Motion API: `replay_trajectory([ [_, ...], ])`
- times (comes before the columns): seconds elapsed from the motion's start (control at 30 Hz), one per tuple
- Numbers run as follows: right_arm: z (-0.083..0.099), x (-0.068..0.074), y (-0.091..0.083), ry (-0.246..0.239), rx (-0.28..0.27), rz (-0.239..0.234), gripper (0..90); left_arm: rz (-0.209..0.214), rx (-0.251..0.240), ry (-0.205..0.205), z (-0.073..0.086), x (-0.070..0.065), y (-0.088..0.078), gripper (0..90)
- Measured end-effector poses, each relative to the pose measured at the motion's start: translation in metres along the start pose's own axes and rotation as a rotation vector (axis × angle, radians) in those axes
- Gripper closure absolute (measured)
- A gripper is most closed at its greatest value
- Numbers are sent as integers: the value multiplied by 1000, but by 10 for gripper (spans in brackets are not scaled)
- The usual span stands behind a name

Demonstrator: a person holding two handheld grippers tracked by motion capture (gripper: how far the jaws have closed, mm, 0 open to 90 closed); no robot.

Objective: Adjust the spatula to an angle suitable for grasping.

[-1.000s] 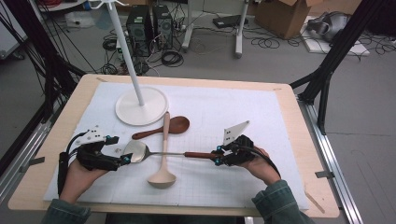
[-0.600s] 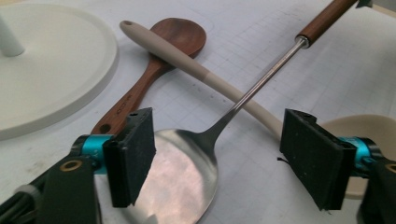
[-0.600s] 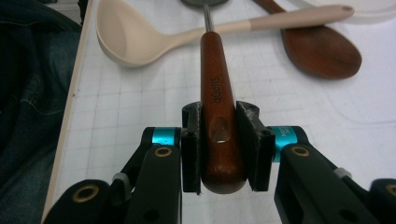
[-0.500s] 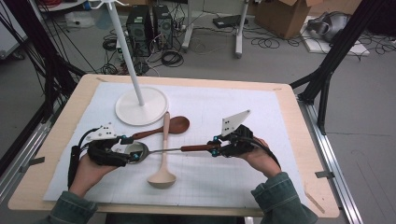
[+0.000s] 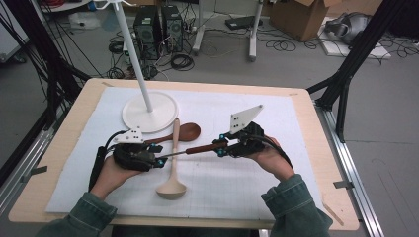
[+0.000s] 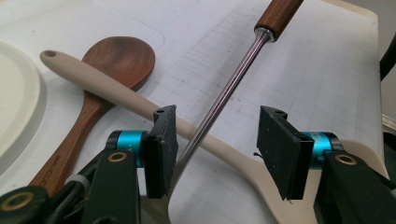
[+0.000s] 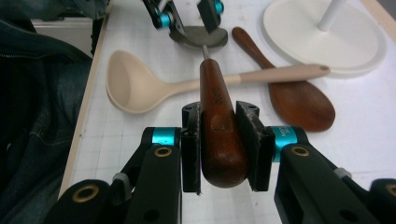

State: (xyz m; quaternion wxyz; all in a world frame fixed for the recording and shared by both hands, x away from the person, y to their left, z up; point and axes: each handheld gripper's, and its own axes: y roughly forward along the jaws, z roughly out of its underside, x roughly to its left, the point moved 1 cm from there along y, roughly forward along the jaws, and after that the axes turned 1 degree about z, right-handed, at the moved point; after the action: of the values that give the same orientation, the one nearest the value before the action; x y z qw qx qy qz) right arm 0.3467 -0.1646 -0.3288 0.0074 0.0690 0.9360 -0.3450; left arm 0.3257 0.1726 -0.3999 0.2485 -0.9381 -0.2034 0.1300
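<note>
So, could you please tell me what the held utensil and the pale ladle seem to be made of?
Utensil: handle looks like glossy varnished wood, grain showing; shaft looks like polished steel, mirror-bright. Ladle: matte beige, seamless, probably silicone or plastic.

A: From where is the table (image 5: 74, 123) seen?

B: From above its near side, facing forward and down. Close views are taken along each claw.

A: What is shared?

B: The pale ladle (image 5: 171, 185) (image 6: 93, 81) (image 7: 135, 88), ahead of both claws.

The wooden table (image 5: 316, 128) carries a white gridded mat (image 5: 247, 168). Beside the round white stand base (image 5: 148, 114) on the mat lie a dark wooden spoon (image 5: 185, 132) and a beige ladle (image 5: 171, 185).
</note>
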Motion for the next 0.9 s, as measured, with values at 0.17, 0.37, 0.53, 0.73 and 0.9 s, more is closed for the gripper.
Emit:
replay_trajectory([
  [0.17,-11,-1,0,-6,-27,-3,724,18,7,-2,-4,2,11,556],
  [0.37,-20,-3,1,-5,-61,-5,724,17,14,16,-9,3,18,640],
  [0.53,-27,-4,0,16,-88,-9,723,19,3,35,-12,6,16,709],
  [0.73,-29,-6,0,51,-116,30,680,32,3,50,-13,5,14,736],
  [0.9,-29,-8,1,78,-129,70,622,61,13,67,-12,3,12,767],
])
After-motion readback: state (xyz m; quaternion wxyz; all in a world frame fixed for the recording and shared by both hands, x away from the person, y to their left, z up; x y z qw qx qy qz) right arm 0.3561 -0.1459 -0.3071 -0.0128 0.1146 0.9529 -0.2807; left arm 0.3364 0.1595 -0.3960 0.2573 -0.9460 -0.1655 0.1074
